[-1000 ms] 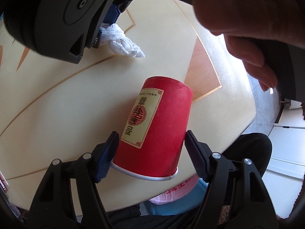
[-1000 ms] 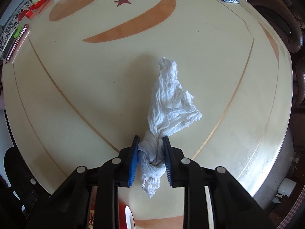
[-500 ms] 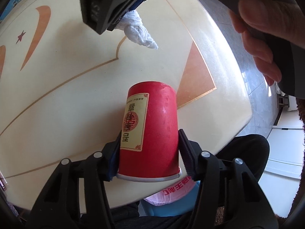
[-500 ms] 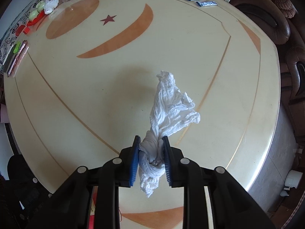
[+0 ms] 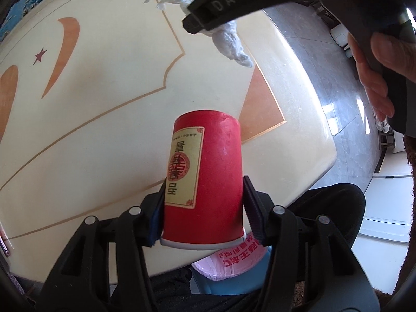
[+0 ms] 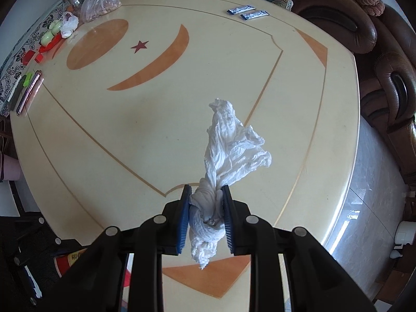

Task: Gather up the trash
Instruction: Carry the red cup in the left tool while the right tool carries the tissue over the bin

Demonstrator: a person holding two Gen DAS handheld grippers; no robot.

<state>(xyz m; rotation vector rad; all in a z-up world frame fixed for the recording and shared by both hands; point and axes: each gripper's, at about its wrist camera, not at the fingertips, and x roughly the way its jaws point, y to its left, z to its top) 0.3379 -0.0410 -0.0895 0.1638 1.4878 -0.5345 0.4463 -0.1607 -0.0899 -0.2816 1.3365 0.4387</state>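
left gripper (image 5: 204, 208) clamped on a red paper cup (image 5: 205, 179), both pads pressed against its sides near the white rolled rim, cup upside down with its base pointing away from the camera and a cream label with red characters facing left. held clear above the near edge of a cream table (image 5: 104, 104) inlaid with orange shapes and a small red star. below the cup, a pink plastic bag with red print (image 5: 234, 260) lining something blue, just off the table's near edge. right gripper (image 6: 205, 218) shut tight on a crumpled white tissue (image 6: 228, 153), blue pads squeezing its twisted middle, a short tail hanging toward the camera and the larger ruffled part spreading away over the tabletop, lifted off the surface. from the left wrist view, same tissue seen dangling under the black body of the right gripper at the top, with a hand (image 5: 377, 72) wrapped round its handle at far right. at the table's far edge, two blue sachets (image 6: 247, 11); at the far left, a clear plastic bag (image 6: 98, 0) and small green and red items. brown leather seating (image 6: 364, 26) at the right.
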